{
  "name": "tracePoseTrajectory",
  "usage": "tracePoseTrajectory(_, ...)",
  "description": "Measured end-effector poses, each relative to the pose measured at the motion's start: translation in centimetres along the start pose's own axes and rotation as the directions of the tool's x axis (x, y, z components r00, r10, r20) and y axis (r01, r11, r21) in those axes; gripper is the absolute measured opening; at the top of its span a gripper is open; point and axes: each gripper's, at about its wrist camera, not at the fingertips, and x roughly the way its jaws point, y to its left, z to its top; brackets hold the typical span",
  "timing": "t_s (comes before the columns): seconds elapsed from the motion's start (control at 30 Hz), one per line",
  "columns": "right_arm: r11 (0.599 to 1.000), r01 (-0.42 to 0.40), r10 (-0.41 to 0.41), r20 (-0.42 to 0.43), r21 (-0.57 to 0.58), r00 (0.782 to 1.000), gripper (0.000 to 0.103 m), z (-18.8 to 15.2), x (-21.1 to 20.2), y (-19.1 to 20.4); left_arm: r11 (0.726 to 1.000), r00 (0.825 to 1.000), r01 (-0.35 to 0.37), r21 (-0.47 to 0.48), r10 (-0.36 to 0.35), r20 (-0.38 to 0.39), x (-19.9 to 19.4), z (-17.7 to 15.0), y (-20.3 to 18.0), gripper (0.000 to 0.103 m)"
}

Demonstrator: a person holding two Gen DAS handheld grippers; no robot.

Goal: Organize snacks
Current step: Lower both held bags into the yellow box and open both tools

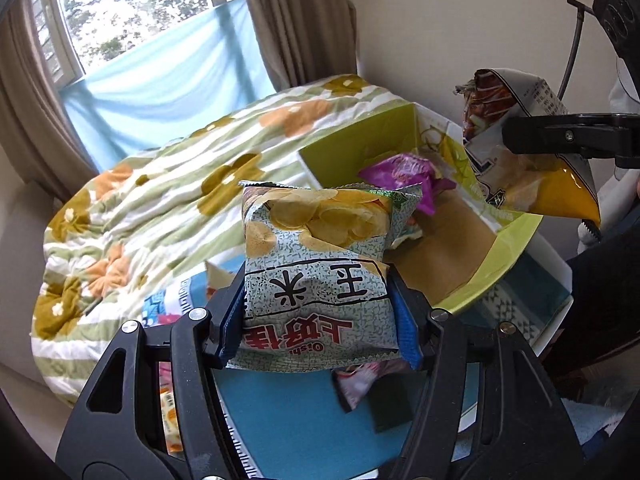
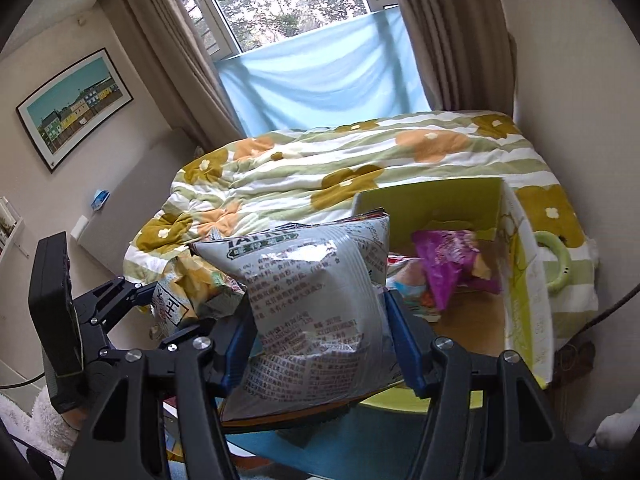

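Pale-green chip bag [image 1: 316, 276] clamped between blue pads [image 1: 231, 320] of left gripper [image 1: 320, 320], jaws drawn in against both sides, bag raised clear of blue mat [image 1: 304, 432] below. Printed face up, chips pictured at far end. Loose packets [image 1: 360, 384] lying on mat under gripper.

Further right: green box [image 1: 492, 248] standing open at near right corner of flowered quilt [image 1: 160, 200]. Purple bag [image 1: 404, 176] lying inside, toward far wall of box; other packets beneath it, unclear which.

Silver bag [image 2: 316, 308] pinched between pads of right gripper [image 2: 320, 344], jaws narrowed onto it, small print facing camera. Held aloft near box's near left corner, not touching box. Seen from left wrist, same bag hanging above box's right wall, yellow lower end drooping.

Green ring [image 2: 554, 262] lying on quilt just beside box's right wall.
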Motion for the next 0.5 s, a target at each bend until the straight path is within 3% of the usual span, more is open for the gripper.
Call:
tracePoseTrajectory(0.23,0.997,0.047,-0.046,-0.006,0.063,0.999,0.058,0.4,-1.7,-8.3,0.998,0.997,0.051,-0.042,-0.054,-0.063,6.6,4.1,-6.5,0.058)
tracePoseTrajectory(0.43,0.995,0.028,-0.022,-0.060,0.098,0.998,0.058,0.1,-0.5,-12.8,0.993,0.986,0.040,-0.109,-0.057,-0.158,12.1,4.2,-9.6,0.059)
tracePoseTrajectory(0.47,0.995,0.022,-0.015,-0.071,0.100,0.997,0.058,0.0,-0.2,-13.2,0.993,0.984,0.032,-0.118,-0.052,-0.172,12.8,4.1,-9.8,0.060)
tracePoseTrajectory(0.5,0.995,0.018,-0.010,-0.082,0.103,0.997,0.058,-0.1,0.2,-13.6,0.992,0.980,0.029,-0.122,-0.052,-0.190,13.3,4.0,-10.1,0.069)
